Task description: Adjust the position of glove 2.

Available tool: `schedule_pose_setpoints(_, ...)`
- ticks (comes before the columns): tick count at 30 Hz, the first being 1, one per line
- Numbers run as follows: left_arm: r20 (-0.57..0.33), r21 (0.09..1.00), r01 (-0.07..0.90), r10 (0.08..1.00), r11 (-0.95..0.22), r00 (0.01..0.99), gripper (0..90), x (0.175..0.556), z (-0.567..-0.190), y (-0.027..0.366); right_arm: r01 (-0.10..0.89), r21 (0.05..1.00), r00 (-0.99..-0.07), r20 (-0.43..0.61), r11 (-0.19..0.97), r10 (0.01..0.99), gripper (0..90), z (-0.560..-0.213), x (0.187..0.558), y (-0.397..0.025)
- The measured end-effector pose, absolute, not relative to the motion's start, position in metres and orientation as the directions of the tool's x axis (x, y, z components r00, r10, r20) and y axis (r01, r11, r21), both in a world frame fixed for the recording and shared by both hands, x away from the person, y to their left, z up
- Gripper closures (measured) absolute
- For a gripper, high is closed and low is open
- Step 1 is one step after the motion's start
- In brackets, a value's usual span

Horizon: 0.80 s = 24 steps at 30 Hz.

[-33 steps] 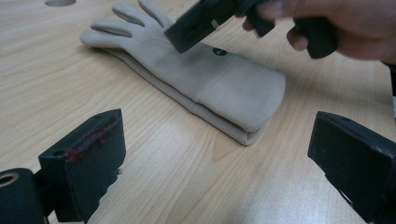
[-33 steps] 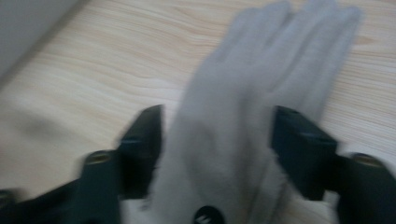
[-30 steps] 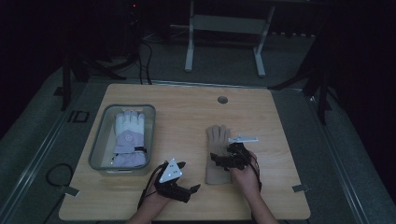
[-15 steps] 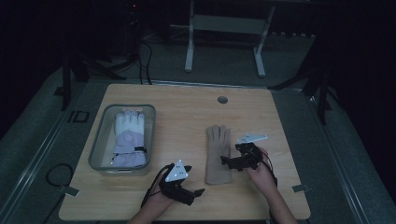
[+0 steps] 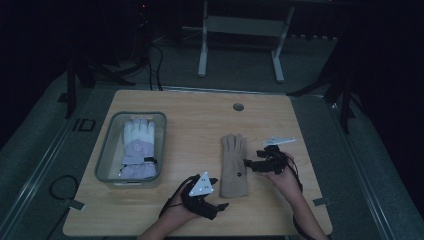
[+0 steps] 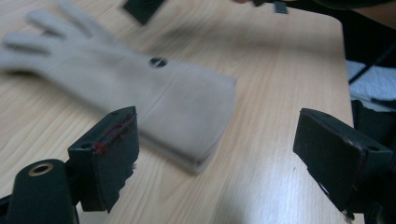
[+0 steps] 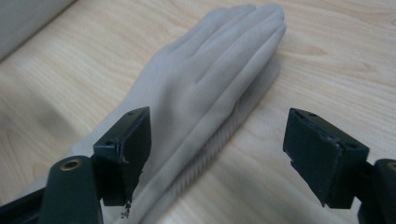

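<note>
A: Where are the hands?

B: Both forearms come in from the table's near edge. The left hand (image 5: 176, 212) grips the left gripper (image 5: 216, 192) low near the front edge, with its grey plate (image 5: 202, 185) facing up and its jaws pointing up and to the right, toward the cuff end of the beige glove (image 5: 234, 165). The right hand (image 5: 284, 179) holds the right gripper (image 5: 248, 164) just beside the glove's right edge, aimed leftward at it.

A: And the jaws?

B: Wide apart on both. In the left gripper view the two black pads stand well separated with nothing between them; the glove's (image 6: 140, 88) cuff lies just beyond them on the wood. In the right gripper view the pads are equally spread, and the glove (image 7: 205, 93) lies ahead, its fingers pointing away, with the left pad over its cuff side. I cannot tell whether that pad touches the cloth.

A: Where exactly is the glove?

B: Flat on the table (image 5: 200, 110), right of centre, fingers toward the far edge, between the two grippers.

A: What else is on the table?

B: A clear bin (image 5: 106, 155) at the left, holding a white-and-lilac glove (image 5: 137, 147). There is a round hole (image 5: 238, 107) near the far edge.

A: The room?

B: Dark. Grey floor (image 5: 45, 150) surrounds the table, a pale metal frame (image 5: 240, 30) stands behind it, and cables (image 5: 155, 55) trail at the back left.
</note>
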State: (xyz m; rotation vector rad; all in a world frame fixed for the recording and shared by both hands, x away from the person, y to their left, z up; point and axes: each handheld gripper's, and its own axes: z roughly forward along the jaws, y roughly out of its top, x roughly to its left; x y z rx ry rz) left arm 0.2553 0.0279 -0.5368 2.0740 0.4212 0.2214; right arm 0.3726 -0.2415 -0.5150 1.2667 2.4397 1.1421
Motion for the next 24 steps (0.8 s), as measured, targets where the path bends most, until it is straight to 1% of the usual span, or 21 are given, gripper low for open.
schedule_pose_setpoints(3, 0.014, 0.847, 0.174, 0.35, -0.502, 0.937, 15.1, 0.259, -0.536, 0.013, 0.649, 0.691, -0.611, 0.223, 0.319, 0.76, 31.6, -0.515, 0.381, -0.239)
schedule_pose_setpoints(10, 0.001, 0.828, 0.181, 0.324, -0.531, 0.946, 15.5, 0.273, -0.539, -0.007, 0.676, 0.684, -0.575, 0.255, 0.275, 0.777, 26.0, -0.524, 0.403, -0.229)
schedule_pose_setpoints(12, 0.002, 0.822, 0.182, 0.322, -0.54, 0.947, 16.6, 0.277, -0.539, -0.008, 0.684, 0.673, -0.572, 0.253, 0.282, 0.78, 26.0, -0.53, 0.407, -0.227)
schedule_pose_setpoints(14, 0.004, 0.816, 0.178, 0.312, -0.55, 0.95, 20.4, 0.279, -0.54, -0.009, 0.699, 0.654, -0.567, 0.259, 0.29, 0.782, 26.0, -0.537, 0.411, -0.224)
schedule_pose_setpoints(16, -0.004, 0.812, 0.182, 0.307, -0.554, 0.952, 22.5, 0.281, -0.541, -0.008, 0.704, 0.632, -0.572, 0.234, 0.324, 0.786, 26.2, -0.545, 0.411, -0.22)
schedule_pose_setpoints(17, -0.005, 0.809, 0.186, 0.309, -0.558, 0.951, 22.8, 0.282, -0.541, -0.008, 0.695, 0.636, -0.584, 0.229, 0.334, 0.779, 28.0, -0.548, 0.41, -0.218)
schedule_pose_setpoints(19, -0.01, 0.805, 0.195, 0.316, -0.56, 0.949, 23.1, 0.283, -0.543, -0.006, 0.68, 0.641, -0.606, 0.219, 0.355, 0.765, 36.4, -0.548, 0.408, -0.217)
schedule_pose_setpoints(21, -0.014, 0.797, 0.208, 0.326, -0.567, 0.945, 23.1, 0.285, -0.545, -0.005, 0.665, 0.645, -0.631, 0.217, 0.375, 0.745, 47.6, -0.548, 0.406, -0.214)
schedule_pose_setpoints(24, -0.013, 0.794, 0.214, 0.336, -0.569, 0.942, 23.1, 0.285, -0.547, -0.003, 0.622, 0.66, -0.674, 0.178, 0.421, 0.717, 58.3, -0.546, 0.4, -0.207)
